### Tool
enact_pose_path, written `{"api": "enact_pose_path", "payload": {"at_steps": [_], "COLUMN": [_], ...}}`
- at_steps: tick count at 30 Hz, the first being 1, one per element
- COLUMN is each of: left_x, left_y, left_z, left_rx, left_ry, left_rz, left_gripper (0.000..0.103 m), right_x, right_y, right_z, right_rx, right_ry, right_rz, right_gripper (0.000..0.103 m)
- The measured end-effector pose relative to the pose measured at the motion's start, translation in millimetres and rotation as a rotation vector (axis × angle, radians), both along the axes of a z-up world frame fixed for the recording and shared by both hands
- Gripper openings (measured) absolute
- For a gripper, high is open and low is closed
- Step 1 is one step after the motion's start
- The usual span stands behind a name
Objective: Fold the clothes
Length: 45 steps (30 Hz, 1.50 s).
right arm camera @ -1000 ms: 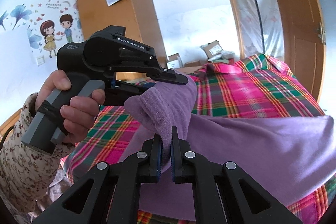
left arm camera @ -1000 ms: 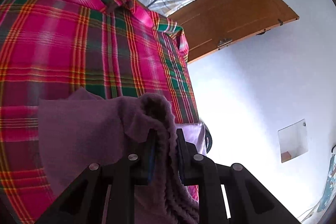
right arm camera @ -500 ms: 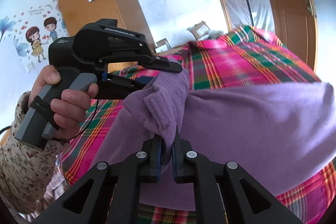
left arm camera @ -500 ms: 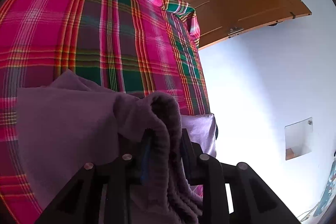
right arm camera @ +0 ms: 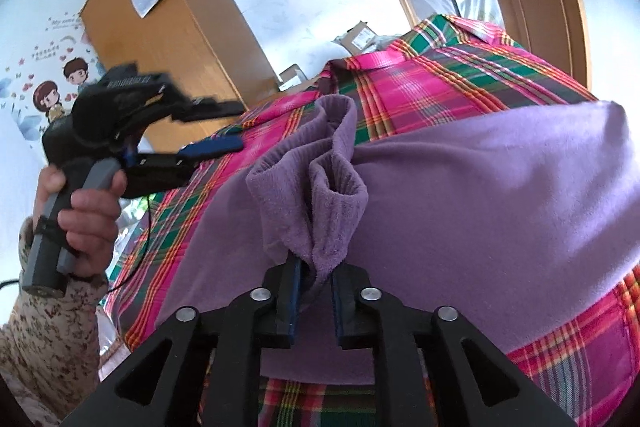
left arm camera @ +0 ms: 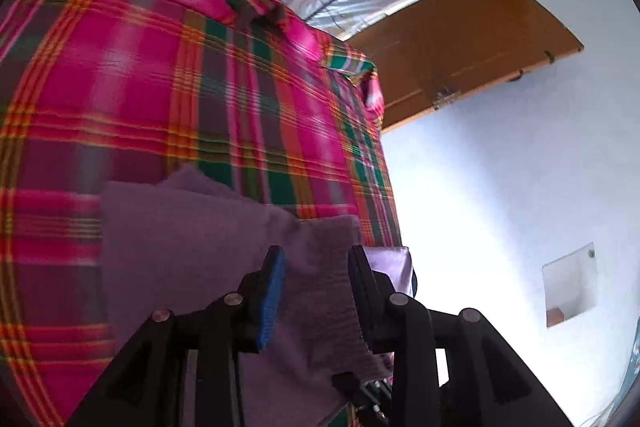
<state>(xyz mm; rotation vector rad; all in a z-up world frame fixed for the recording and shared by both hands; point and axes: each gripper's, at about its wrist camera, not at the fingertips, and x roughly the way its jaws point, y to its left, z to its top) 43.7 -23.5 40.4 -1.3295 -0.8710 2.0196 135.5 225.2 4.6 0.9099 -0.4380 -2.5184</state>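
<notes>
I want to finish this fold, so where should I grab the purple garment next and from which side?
Probably the ribbed cuff of the purple garment: it stands bunched up off the plaid bedspread, so fingers can straddle it. Come from the near side, where the right gripper already points.
</notes>
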Motion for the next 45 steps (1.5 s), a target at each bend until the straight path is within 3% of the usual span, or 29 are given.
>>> {"api": "enact_pose_path", "payload": {"at_steps": [6, 13, 21, 25, 30, 33, 34, 36, 43, 45], "left_x": [7, 14, 14, 14, 13, 12, 11, 9, 4, 4], "left_y": [-29, -43, -46, -47, -50, -51, -51, -50, -50, -51], "left_z": [-8, -14, -28, -29, -35, -38, -39, -41, -47, -49], "left_rx": [-0.012, -0.061, -0.053, -0.059, -0.053, -0.052, -0.054, -0.056, -0.046, -0.045], "left_ry": [-0.015, 0.005, -0.038, -0.041, -0.05, -0.057, -0.057, -0.063, -0.072, -0.074], "left_rz": [0.05, 0.084, 0.077, 0.076, 0.076, 0.073, 0.07, 0.068, 0.072, 0.069], "left_gripper": [0.033, 0.033, 0.033, 0.033, 0.033, 0.033, 0.033, 0.033, 0.033, 0.033], "right_x": [-1, 5, -23, -63, -106, -111, -111, -110, -112, -111], "right_y": [21, 33, 30, 26, 22, 24, 25, 29, 29, 24], "right_z": [-1, 10, 31, 34, 16, 7, 6, 2, -4, -4], "right_rx": [-0.004, 0.032, 0.078, 0.059, 0.062, 0.041, 0.032, 0.0, -0.037, -0.04], "right_ry": [-0.021, -0.013, 0.032, -0.017, -0.178, -0.219, -0.224, -0.248, -0.285, -0.291], "right_rz": [-0.075, -0.13, -0.082, -0.006, 0.053, 0.074, 0.074, 0.082, 0.117, 0.135], "right_gripper": [0.029, 0.03, 0.03, 0.03, 0.031, 0.034, 0.042, 0.046, 0.047, 0.043]}}
